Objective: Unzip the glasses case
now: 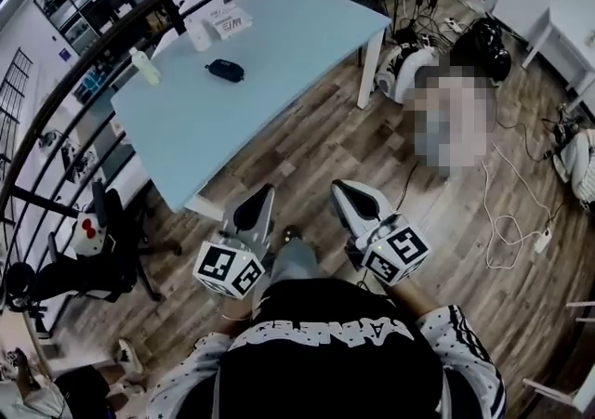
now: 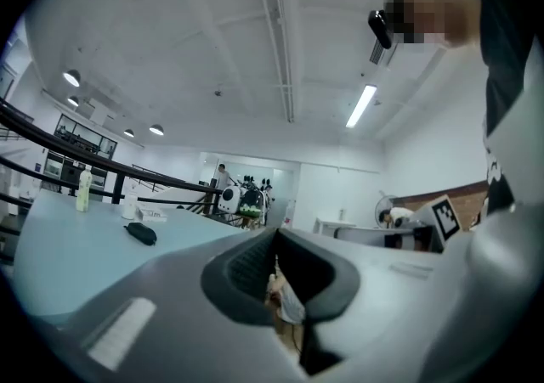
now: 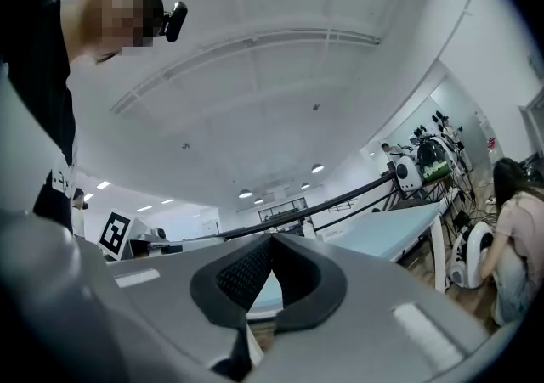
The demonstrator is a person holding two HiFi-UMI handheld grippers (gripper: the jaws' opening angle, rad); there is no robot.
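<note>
The glasses case (image 1: pixel 225 70) is small, dark and oval. It lies on the far part of the light blue table (image 1: pixel 279 64), and it also shows in the left gripper view (image 2: pixel 141 233) on the table top. Both grippers are held over the wooden floor, short of the table's near edge and well away from the case. My left gripper (image 1: pixel 265 192) is shut with its tips together (image 2: pixel 274 233) and nothing between them. My right gripper (image 1: pixel 339 187) is likewise shut and empty (image 3: pixel 272 239), and it points toward the table (image 3: pixel 399 228).
A pale bottle (image 1: pixel 145 66), a white box (image 1: pixel 229 19) and a small white object (image 1: pixel 200 36) stand near the table's far edge. A black railing (image 1: pixel 102 45) runs behind it. A person (image 1: pixel 456 120) crouches at the right among floor cables (image 1: pixel 507 222). An office chair (image 1: pixel 112 231) stands at the left.
</note>
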